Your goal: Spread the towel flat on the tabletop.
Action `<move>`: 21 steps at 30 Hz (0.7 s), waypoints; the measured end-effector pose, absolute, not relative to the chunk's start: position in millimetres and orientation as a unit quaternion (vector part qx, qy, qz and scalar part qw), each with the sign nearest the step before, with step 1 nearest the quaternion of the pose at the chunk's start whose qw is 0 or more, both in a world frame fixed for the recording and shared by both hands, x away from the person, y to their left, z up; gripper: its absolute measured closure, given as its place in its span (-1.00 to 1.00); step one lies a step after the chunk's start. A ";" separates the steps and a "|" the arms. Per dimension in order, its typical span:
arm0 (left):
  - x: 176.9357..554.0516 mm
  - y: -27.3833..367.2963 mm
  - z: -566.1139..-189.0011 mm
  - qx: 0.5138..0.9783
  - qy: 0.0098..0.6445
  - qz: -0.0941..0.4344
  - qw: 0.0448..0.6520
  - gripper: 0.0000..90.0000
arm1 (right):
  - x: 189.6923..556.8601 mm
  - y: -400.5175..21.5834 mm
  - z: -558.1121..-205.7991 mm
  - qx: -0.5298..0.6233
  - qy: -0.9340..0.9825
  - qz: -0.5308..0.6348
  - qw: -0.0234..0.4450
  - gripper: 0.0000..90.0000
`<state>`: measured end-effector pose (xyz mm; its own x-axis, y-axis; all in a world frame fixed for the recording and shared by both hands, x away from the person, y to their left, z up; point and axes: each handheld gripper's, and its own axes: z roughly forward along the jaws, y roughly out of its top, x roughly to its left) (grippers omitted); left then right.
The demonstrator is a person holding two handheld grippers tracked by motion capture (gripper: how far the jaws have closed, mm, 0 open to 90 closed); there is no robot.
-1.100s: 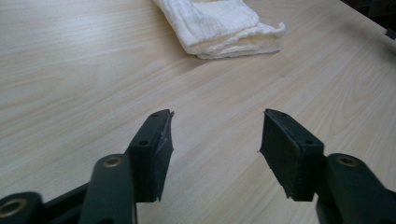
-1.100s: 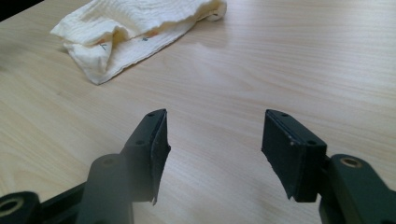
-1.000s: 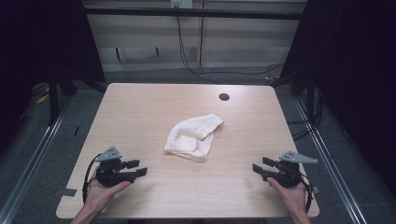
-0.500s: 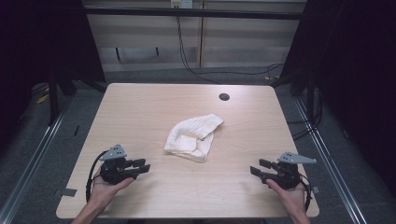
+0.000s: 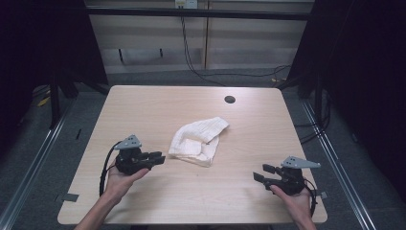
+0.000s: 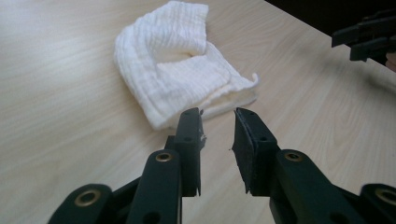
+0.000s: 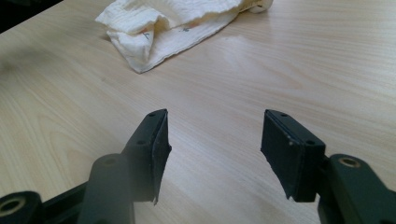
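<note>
A crumpled white cloth (image 5: 198, 140) lies near the middle of the light wooden table (image 5: 143, 110). My left gripper (image 5: 159, 157) sits just left of the cloth's near corner, jaws slightly apart and empty, pointing at the cloth (image 6: 177, 74). Between its fingertips (image 6: 218, 113) a narrow gap shows, close to the cloth's edge. My right gripper (image 5: 259, 173) rests near the front right of the table, open wide with nothing between its jaws (image 7: 212, 116). It points toward the cloth (image 7: 163, 28), which lies some way off.
A dark round hole (image 5: 230, 99) is set in the table's far side. Metal rails and cables run on the floor around the table. The right gripper's jaws (image 6: 364, 39) appear at the upper right of the left gripper view.
My left gripper has moved forward and to the right, closer to the cloth. The right gripper has shifted slightly left. The cloth has not moved.
</note>
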<state>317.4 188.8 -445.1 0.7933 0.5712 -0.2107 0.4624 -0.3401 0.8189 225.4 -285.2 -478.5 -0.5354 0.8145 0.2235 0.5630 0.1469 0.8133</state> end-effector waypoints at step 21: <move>356.7 128.4 -433.8 0.820 0.289 0.040 0.493 0.29 | 224.9 -287.1 -478.9 0.459 0.747 0.461 0.132 -0.09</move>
